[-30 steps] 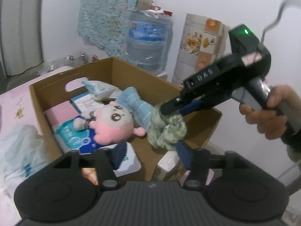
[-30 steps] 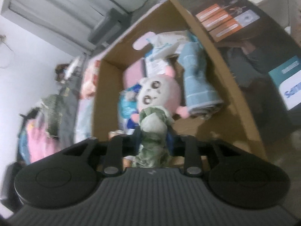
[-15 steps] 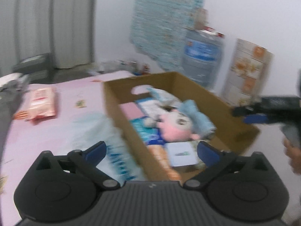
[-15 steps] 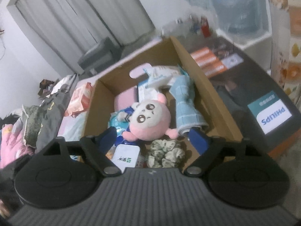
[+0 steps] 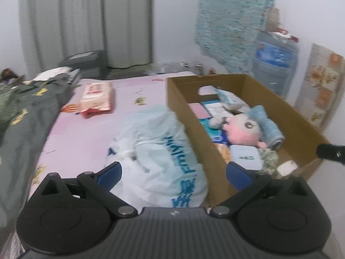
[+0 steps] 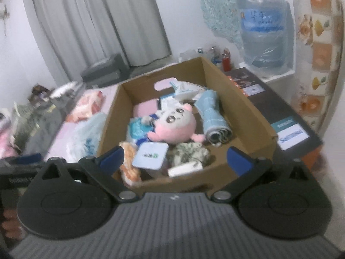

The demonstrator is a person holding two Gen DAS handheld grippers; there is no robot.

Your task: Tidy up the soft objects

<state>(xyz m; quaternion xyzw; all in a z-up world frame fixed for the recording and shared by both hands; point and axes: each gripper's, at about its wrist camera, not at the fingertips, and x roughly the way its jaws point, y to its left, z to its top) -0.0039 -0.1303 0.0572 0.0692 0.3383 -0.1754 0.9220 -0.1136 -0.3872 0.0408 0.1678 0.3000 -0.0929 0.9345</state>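
Pink bed (image 5: 92, 129) blurry, box (image 6: 243, 108) contents half-buried; left jaws wide open, right still opening, both empty.

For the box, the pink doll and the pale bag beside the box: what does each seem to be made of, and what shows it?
Box: corrugated cardboard, matte brown, cut handle hole.
Pink doll: plush fabric, seemingly stuffed; soft rounded shape.
Pale bag: thin plastic film, likely; crinkled, slightly glossy.
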